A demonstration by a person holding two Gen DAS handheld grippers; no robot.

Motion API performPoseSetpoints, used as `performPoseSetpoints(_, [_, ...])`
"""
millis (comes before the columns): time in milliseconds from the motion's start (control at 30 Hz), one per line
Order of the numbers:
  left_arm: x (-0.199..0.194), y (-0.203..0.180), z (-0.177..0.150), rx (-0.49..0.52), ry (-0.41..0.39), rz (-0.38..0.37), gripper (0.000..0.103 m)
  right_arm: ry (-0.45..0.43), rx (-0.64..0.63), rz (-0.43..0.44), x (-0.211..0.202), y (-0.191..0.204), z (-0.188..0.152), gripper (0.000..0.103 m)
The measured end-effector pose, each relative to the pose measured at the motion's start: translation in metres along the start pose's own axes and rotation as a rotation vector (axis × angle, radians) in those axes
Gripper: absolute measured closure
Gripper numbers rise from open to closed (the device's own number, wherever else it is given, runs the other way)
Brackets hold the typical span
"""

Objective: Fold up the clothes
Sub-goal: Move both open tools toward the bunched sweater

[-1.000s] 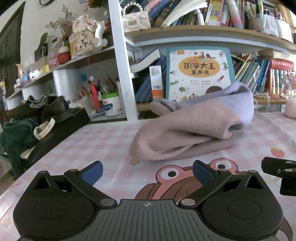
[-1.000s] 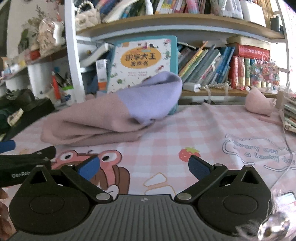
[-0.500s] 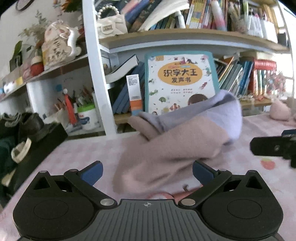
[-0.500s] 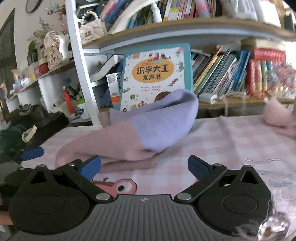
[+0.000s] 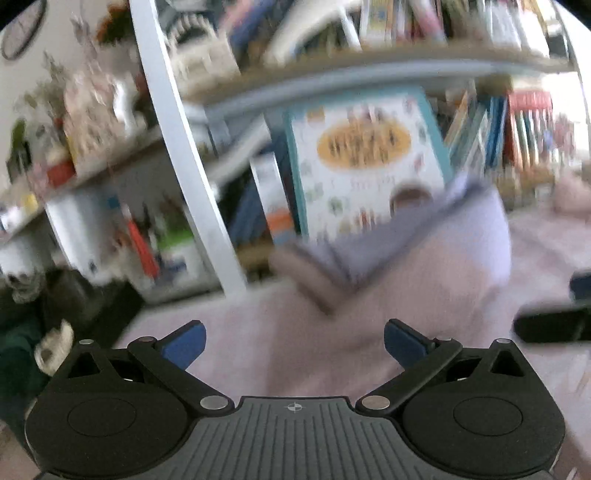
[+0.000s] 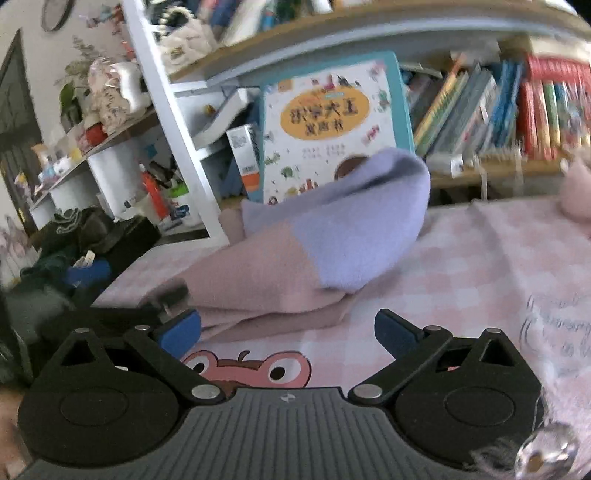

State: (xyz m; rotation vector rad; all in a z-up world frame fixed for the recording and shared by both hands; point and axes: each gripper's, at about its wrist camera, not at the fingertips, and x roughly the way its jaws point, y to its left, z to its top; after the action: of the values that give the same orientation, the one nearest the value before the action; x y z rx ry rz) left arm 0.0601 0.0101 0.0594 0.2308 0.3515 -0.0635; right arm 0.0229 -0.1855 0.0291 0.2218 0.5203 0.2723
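A: Start with the big thing. Where is the garment?

B: The pink and lilac garment (image 6: 303, 258) lies in a loose bundle on the checked tablecloth (image 6: 480, 266), toward the back, just in front of the bookshelf (image 6: 369, 29). Its lilac end humps up against the picture book (image 6: 328, 122) standing there.

A: So what is the main risk?

B: I judge the bundle is soft and thick, so a pinch may catch only the top layer. Lifting that would peel the fold open instead of moving the whole piece.

A: And the shelf?

B: A forward shove could press the cloth into the picture book and tip it, or knock the small box (image 6: 247, 155) beside it.

A: The claws?

B: The left gripper (image 5: 293, 341) is spread wide with nothing between its blue pads, and pink fabric fills the space just ahead of it. The right gripper (image 6: 286, 332) is also released and empty, above the cartoon print (image 6: 243, 369), near the bundle's front edge.

A: Could they get in each other's way?

B: Yes. The left tool shows at the left of the right wrist view, right by the right one's left finger. Both heading for the same edge could collide.

A: Anything else?

B: The left view is badly blurred, so I cannot tell whether it touches the cloth. Closing blindly could miss.
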Motion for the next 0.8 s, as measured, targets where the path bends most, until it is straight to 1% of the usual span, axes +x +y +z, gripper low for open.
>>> performPoseSetpoints(33, [-0.006,0.007,0.005,-0.075,-0.022,-0.003,0.0,-0.009,-0.041,-0.001,-0.003,0.006,-0.002,0.0])
performPoseSetpoints(67, [-0.009,0.014,0.009,-0.143,-0.019,-0.023,0.0,-0.012,-0.073,0.002,-0.006,0.012,-0.004,0.0])
performPoseSetpoints(100, [-0.009,0.021,0.011,-0.203,-0.001,-0.052,0.0,-0.005,-0.076,0.017,-0.008,0.016,-0.007,0.0])
performPoseSetpoints(167, [-0.006,0.031,0.012,-0.272,0.039,-0.085,0.0,0.008,-0.077,0.048,-0.012,0.022,-0.011,0.0])
performPoseSetpoints(233, [-0.005,0.031,0.009,-0.23,0.046,-0.069,0.0,0.021,-0.055,0.071,-0.012,0.023,-0.017,0.0])
performPoseSetpoints(333, [0.0,0.02,-0.005,-0.076,0.054,-0.057,0.0,0.047,-0.019,0.054,-0.006,0.018,-0.022,0.0])
performPoseSetpoints(400, [0.004,0.012,-0.016,0.004,0.083,-0.067,0.0,0.056,0.035,0.045,-0.003,0.009,-0.025,0.0])
performPoseSetpoints(433, [0.005,0.008,-0.022,0.026,0.095,-0.072,0.0,0.058,0.047,0.037,-0.002,0.006,-0.027,0.0])
performPoseSetpoints(467, [0.006,0.005,-0.028,0.042,0.107,-0.077,0.0,0.06,0.058,0.03,-0.001,0.003,-0.028,0.0])
performPoseSetpoints(567, [0.005,-0.003,-0.043,0.039,0.13,-0.13,0.0,0.066,0.093,0.007,0.003,-0.007,-0.034,0.0])
performPoseSetpoints(800, [0.005,-0.024,-0.062,0.104,0.133,-0.16,0.0,0.097,0.128,-0.013,0.011,-0.018,-0.047,0.0])
